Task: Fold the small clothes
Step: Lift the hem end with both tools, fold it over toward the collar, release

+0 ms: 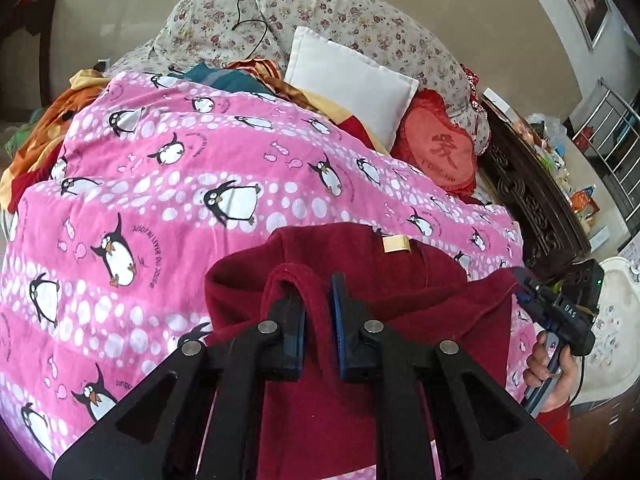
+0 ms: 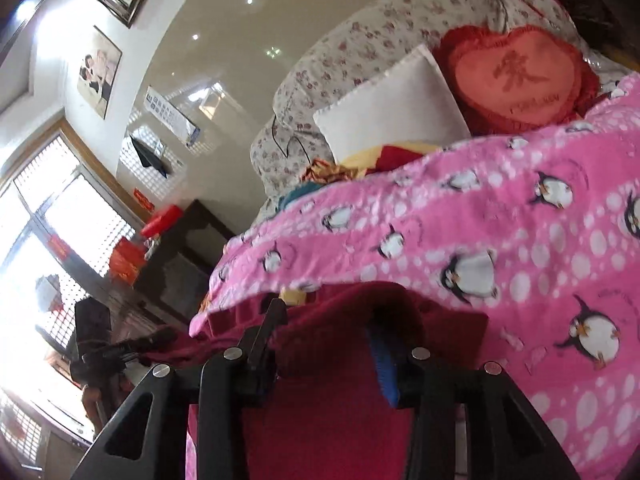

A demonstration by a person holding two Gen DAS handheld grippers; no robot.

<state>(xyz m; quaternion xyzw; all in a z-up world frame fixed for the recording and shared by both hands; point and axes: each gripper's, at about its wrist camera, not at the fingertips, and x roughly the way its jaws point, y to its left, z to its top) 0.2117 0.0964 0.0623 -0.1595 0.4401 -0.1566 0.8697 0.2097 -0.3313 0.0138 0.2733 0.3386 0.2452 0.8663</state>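
My left tongs are nipped on a raised fold of the dark red fleece garment. The fold stands upright between the two blue-lined pads, which press it from both sides w/ only cloth thickness between them. The garment lies on the pink penguin-print blanket covering the bed, at the near edge, partly bunched. A small cream label shows on its upper side, near the collar area.

My right tongs sit at the other end of the same garment. Jaws stand apart. The left finger is a thin black edge over the red hem; the right finger, w/ blue pad, is partly under a hump of fleece. Cloth lies between the fingers, but neither pad presses on it. Right-wrist view is tilted and slightly blurred, so fine contact detail can't be read.

In the left-wrist view, my right hand and its tong handle appear at the garment's far right edge.

Surroundings on the bed, behind the blanket: a white square cushion, a red heart-shaped cushion w/ embroidered character, and a floral-print quilt bundle w/ a thin black cord on it. Orange, yellow and teal fabrics lie heaped at the left rear. A dark carved wooden bed frame runs along the right side.
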